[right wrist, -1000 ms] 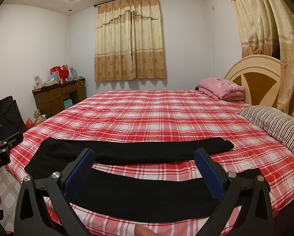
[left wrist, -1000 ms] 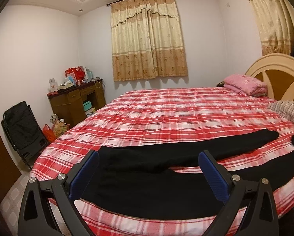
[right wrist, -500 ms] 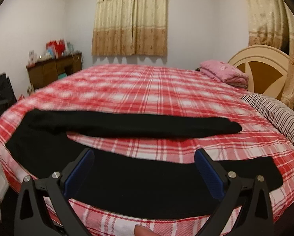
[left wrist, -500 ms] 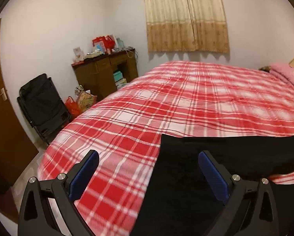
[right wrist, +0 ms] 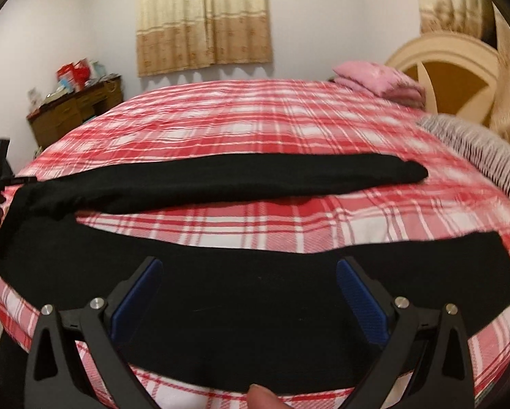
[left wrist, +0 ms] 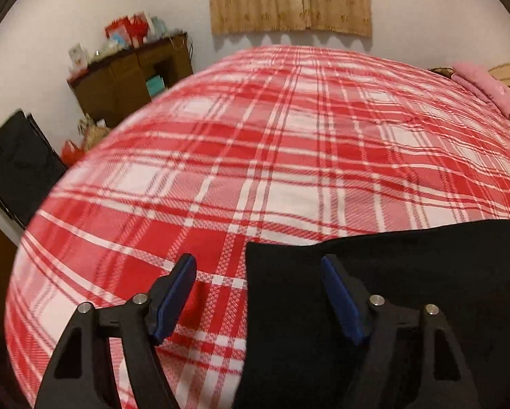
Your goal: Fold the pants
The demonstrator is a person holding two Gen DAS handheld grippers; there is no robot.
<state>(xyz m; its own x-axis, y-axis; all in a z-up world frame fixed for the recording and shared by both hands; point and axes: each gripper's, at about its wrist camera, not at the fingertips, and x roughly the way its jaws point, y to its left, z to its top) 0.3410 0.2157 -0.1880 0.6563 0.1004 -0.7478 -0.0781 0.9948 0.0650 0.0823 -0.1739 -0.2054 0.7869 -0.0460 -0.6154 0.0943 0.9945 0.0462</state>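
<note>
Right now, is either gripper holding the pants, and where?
Nothing is held: left gripper straddles the pants' waist corner, jaws just closing; right gripper open above them.

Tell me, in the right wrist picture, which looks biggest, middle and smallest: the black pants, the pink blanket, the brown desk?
1. black pants, widest by far.
2. brown desk and pink blanket look about alike; both are far back, so I won't rank them.
</note>
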